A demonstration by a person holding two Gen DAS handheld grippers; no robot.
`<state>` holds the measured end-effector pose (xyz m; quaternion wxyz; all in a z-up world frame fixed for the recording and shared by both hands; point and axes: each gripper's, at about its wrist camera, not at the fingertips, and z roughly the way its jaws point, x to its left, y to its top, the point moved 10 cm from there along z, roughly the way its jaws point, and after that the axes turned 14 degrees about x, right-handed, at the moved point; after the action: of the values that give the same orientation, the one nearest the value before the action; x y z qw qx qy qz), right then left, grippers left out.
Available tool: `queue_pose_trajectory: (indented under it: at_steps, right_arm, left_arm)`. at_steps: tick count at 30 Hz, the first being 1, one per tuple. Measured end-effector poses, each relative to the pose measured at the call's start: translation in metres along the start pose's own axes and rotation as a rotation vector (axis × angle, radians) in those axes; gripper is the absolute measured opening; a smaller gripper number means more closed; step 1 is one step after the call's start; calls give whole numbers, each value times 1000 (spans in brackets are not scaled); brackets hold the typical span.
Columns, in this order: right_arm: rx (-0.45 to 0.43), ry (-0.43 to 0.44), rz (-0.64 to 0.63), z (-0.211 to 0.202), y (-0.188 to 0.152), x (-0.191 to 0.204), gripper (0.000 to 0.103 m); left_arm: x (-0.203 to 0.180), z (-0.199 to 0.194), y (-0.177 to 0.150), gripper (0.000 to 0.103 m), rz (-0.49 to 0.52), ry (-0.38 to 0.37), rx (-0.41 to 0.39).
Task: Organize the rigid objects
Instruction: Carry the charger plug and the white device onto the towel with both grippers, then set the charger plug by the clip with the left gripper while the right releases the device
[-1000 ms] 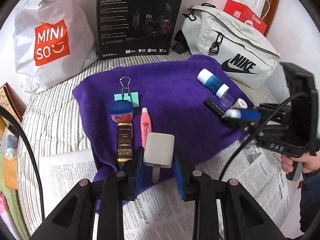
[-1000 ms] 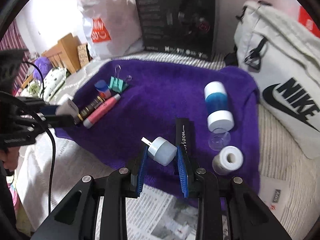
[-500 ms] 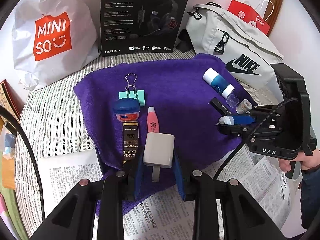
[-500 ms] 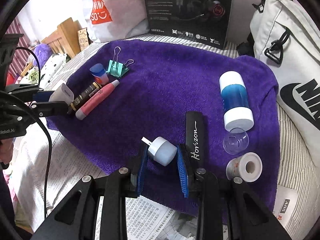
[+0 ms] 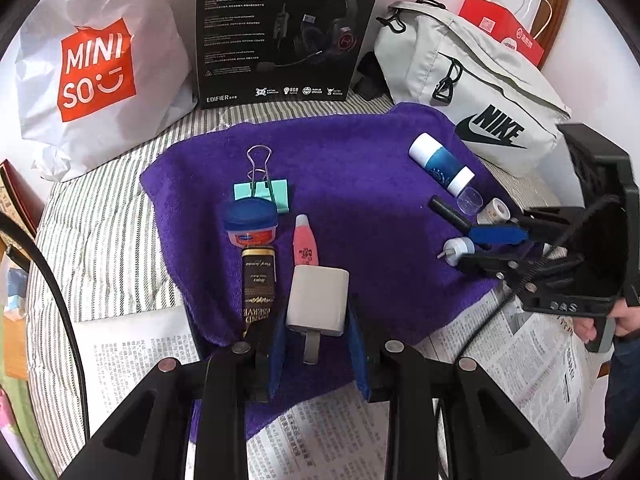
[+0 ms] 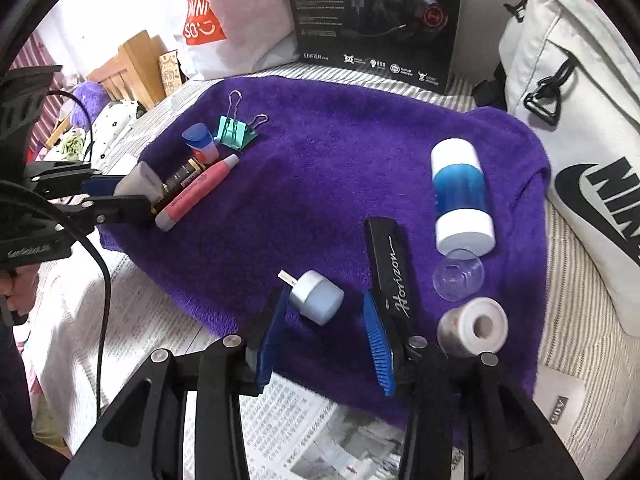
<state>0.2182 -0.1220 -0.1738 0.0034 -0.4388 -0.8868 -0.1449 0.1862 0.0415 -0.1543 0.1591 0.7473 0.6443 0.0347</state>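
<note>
White charger block (image 5: 318,300) pinched in my L tool (image 5: 316,354), at near edge of purple towel (image 5: 360,168), just beside pink tube (image 5: 305,245) and dark gold-capped tube (image 5: 258,280). R tool (image 6: 326,330): jaws have just been opening, now spread; small round plug adapter (image 6: 318,297) lies loose between them on towel, pads clear of it. Black "Horizon" case (image 6: 390,268) just right of it.

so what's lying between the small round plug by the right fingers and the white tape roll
The black Horizon-lettered bar lies on the purple towel between round plug and tape roll, clearest in the right wrist view.
</note>
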Motion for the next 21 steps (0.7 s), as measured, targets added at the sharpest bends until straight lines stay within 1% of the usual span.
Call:
queue_pose_trajectory:
  at_steps: [3, 7, 11, 14, 18, 21]
  right_arm:
    - [-19, -13, 11, -9, -6, -3, 41]
    - [-48, -16, 39, -19, -14, -8, 42]
    - [-81, -21, 85, -25, -21, -17, 46]
    - [-100, -15, 120, -28, -28, -24, 50]
    - [-131, 13, 132, -28, -32, -26, 54]
    - [-144, 13, 127, -28, -33, -25, 54]
  left_arm:
    - [-5, 4, 7, 27, -4, -25, -4]
    - [-12, 12, 16, 27, 10, -25, 3]
    - [-18, 24, 28, 27, 18, -16, 15]
    - [-23, 30, 39, 27, 24, -13, 10]
    - [-22, 41, 55, 27, 21, 7, 23]
    - [-21, 46, 67, 27, 20, 14, 29]
